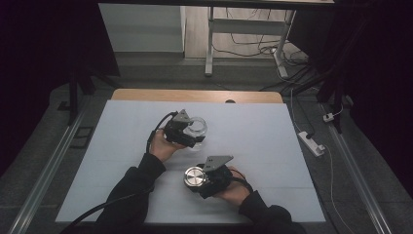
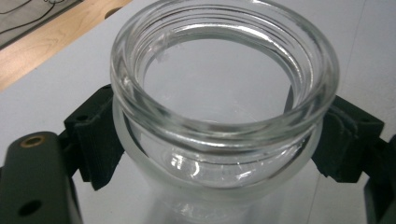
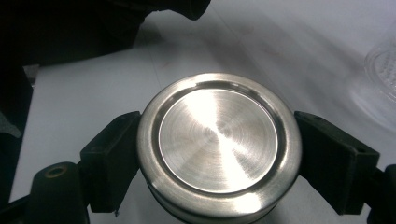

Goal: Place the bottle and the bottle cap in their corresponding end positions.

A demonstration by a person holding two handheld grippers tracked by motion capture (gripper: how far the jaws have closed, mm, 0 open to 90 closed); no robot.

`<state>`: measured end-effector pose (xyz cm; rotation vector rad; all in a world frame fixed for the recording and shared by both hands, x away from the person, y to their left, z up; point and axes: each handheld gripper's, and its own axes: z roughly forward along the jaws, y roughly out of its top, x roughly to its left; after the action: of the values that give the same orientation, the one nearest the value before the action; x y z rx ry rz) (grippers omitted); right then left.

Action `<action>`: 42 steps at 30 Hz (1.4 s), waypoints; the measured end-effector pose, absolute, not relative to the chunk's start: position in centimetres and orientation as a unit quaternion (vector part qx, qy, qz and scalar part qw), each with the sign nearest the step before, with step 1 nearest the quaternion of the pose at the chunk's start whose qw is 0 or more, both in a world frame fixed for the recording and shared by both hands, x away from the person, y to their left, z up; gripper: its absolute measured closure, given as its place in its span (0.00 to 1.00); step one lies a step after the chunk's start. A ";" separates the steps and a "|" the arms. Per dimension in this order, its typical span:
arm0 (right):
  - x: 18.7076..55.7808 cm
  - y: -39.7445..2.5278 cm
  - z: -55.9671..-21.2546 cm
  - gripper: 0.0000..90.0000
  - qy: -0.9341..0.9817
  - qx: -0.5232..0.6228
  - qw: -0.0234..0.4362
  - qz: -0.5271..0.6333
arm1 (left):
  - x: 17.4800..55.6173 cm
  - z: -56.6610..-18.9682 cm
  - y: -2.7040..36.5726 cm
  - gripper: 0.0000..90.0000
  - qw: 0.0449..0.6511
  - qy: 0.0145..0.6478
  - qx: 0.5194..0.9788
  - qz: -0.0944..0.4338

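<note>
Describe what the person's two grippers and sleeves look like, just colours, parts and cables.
Both are black handheld tools. The left gripper and right gripper each carry a grey three-cornered plate on top and two blocky black jaws. A black cable loops from the left one. In the left gripper view a brass-coloured screw hole sits on the body. The person wears dark long sleeves.

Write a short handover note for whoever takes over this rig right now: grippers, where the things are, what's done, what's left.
Left gripper: shut on the glass jar, jaws on either side below its open rim.
Right gripper: shut on the metal lid, flat face toward the camera.
Both are held over the white mat, jar farther, lid nearer the person.
Done: lid is off.
Left, probably: bring the lid to the jar mouth and close it.
</note>
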<state>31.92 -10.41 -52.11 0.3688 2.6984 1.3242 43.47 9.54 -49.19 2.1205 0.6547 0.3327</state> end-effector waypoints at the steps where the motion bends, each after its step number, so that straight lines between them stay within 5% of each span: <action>1: 32.0 -10.4 -52.2 0.21 0.891 0.122 0.056 0.434 | 43.5 -49.3 9.5 0.17 0.432 0.263 0.852 0.134; 29: 32.7 -9.9 -53.9 0.20 0.913 0.130 0.062 0.382 | 44.0 -51.1 9.5 0.17 0.432 0.266 0.852 0.131; 42: 32.6 -9.9 -53.0 0.11 0.901 0.148 0.053 0.403 | 44.1 -50.9 10.0 0.10 0.426 0.278 0.854 0.106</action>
<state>32.65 -9.87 -52.98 0.4502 2.7406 1.2261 44.14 9.97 -50.88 2.1349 0.6958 0.2652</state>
